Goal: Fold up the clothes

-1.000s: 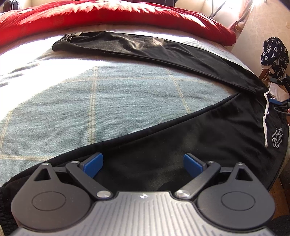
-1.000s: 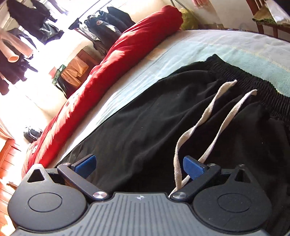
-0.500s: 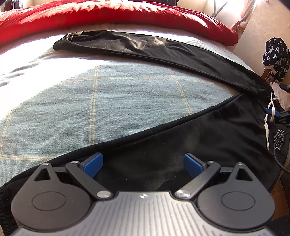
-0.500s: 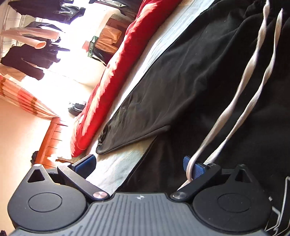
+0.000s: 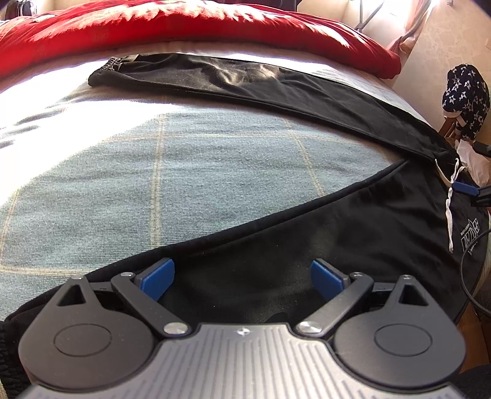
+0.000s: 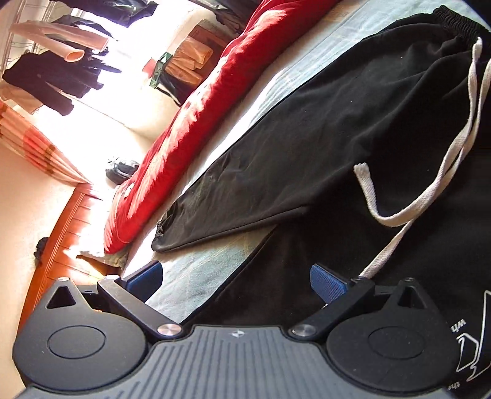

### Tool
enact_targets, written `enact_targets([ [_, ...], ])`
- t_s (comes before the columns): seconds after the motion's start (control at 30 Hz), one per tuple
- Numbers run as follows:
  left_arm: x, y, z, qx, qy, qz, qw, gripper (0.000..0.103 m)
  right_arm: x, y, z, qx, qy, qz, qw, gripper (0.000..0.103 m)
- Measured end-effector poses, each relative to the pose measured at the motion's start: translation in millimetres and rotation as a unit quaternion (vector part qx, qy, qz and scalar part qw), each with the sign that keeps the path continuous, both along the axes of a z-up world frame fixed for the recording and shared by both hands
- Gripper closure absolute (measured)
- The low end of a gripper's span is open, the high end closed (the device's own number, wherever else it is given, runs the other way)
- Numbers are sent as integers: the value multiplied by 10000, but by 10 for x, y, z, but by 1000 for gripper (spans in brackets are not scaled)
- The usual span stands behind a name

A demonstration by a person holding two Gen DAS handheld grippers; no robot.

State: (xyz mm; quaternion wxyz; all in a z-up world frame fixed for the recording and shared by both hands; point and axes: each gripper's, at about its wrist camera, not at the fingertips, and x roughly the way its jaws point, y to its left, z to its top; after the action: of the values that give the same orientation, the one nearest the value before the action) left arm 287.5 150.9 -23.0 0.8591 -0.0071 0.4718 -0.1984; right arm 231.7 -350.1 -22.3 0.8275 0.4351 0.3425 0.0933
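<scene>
Black jogging trousers (image 5: 353, 227) lie spread on a bed, legs apart in a V, one leg (image 5: 276, 89) stretching to the far left. My left gripper (image 5: 242, 277) is open, low over the near leg close to its cuff end. In the right wrist view the same trousers (image 6: 353, 129) show their elastic waistband (image 6: 457, 18) and white drawstring (image 6: 429, 184). My right gripper (image 6: 236, 280) is open over the crotch area, one pad above the bed cover, the other beside the drawstring. Its blue pad (image 5: 465, 187) shows at the waist in the left view.
A pale blue checked bed cover (image 5: 172, 181) lies under the trousers. A red duvet (image 5: 172, 27) runs along the far side. A star-patterned dark cloth (image 5: 465, 98) hangs on a chair to the right. Clothes hang on a rack (image 6: 52, 70) beyond a wooden bed frame (image 6: 61, 242).
The right gripper has swung and rolled from the waistband and drawstring toward the crotch, so the far leg and its cuff came into view. The left gripper has hardly moved.
</scene>
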Motion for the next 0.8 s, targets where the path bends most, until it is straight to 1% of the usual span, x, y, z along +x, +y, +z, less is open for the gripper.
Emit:
enact_targets([
  [0.13,29,21,85,-67,-112,55,9999,8,-64,-231,1,-274,76,-607,9977,0],
  [0.23,101,8,151,-106,-168,94,9998,8,-164,-409,7,-330,92,-959,9948,0],
  [0.3,155,-69,192,-116,-192,48,9997,8,-230,-527,11,-369,102,-1190,9922,0],
  [0.5,218,-435,268,-277,-180,-189,9993,8,-374,-886,78,-628,67,-1540,9860,0],
  [0.6,202,-652,283,-313,-181,-290,9989,8,-314,-1120,144,-762,-17,-1605,9841,0],
  [0.73,153,-877,287,-269,-127,-259,9992,8,-51,-1465,216,-930,-146,-1590,9828,0],
  [0.8,125,-966,288,-259,-87,-249,9993,8,163,-1599,204,-955,-145,-1548,9832,0],
])
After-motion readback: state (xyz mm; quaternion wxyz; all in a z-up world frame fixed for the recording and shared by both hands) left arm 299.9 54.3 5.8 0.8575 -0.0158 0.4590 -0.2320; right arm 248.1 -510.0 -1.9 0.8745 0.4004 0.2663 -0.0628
